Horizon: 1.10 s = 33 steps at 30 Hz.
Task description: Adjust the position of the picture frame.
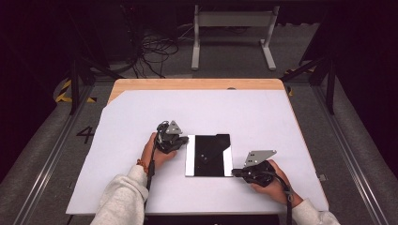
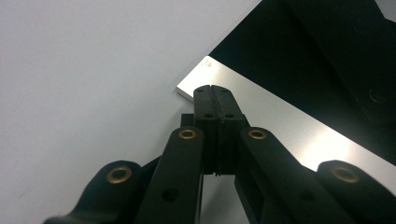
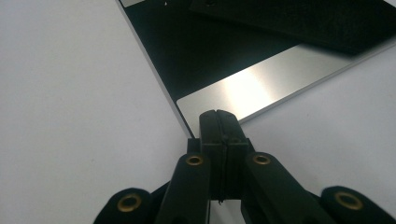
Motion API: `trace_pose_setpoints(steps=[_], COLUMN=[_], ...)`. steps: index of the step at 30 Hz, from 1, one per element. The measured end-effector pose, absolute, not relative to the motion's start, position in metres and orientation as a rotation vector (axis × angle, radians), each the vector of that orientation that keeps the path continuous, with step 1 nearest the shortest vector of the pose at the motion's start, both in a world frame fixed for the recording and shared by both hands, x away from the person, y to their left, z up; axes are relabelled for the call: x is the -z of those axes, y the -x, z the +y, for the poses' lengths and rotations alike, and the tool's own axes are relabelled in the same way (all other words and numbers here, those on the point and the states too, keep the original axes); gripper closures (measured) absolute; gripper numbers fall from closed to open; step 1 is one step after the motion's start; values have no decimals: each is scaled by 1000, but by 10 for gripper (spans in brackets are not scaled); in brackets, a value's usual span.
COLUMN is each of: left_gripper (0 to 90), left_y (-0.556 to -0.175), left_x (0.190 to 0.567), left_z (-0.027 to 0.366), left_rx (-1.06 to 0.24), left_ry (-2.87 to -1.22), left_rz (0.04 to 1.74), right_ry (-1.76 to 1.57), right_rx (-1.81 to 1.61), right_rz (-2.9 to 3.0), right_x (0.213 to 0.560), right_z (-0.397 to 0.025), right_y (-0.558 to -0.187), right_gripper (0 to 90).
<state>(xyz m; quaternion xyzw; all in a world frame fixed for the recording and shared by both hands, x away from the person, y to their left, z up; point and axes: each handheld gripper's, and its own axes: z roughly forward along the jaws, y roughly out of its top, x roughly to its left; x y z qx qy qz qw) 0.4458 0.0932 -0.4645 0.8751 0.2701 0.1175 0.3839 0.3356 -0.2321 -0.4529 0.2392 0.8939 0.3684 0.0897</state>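
Flanking the plate [image 1: 208, 154], left claw [image 1: 184, 139] and right claw [image 1: 234, 172] rest closed at opposite corners.

A flat black plate with silver side strips [image 1: 208, 155] is seen lying mid-table on the white sheet [image 1: 117, 154], flanked closely by the left gripper [image 1: 184, 140] and the right gripper [image 1: 234, 172]. Open, unobstructed sheet is left all around them, widest toward the far wooden edge [image 1: 197, 84].
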Motion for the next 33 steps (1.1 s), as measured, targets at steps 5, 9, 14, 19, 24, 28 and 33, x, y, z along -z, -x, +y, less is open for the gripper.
trace_pose_setpoints(steps=[5,9,14,19,24,28,33], left_gripper=[900,900,899,896,882,883,878], left_y=[-437,-410,-356,-333,-334,-338,-340], left_x=[461,450,455,455,459,463,463], left_z=[101,112,120,118,112,116,119], left_rx=[-261,-263,-194,-134,-164,-152,-189], left_ry=[-2201,-2188,-2252,-2261,-2288,-2303,-2300], left_rz=[687,646,552,504,500,532,550], right_ry=[-709,-715,-731,-717,-700,-715,-717], right_rx=[-1092,-1096,-1103,-1103,-1108,-1119,-1127], right_rz=[2654,2648,2639,2645,2654,2652,2658], right_x=[453,454,454,454,454,455,456], right_z=[-232,-232,-232,-226,-217,-214,-211], right_y=[-335,-334,-334,-333,-331,-330,-328], right_gripper=[900,900,900,900,900,900,900])
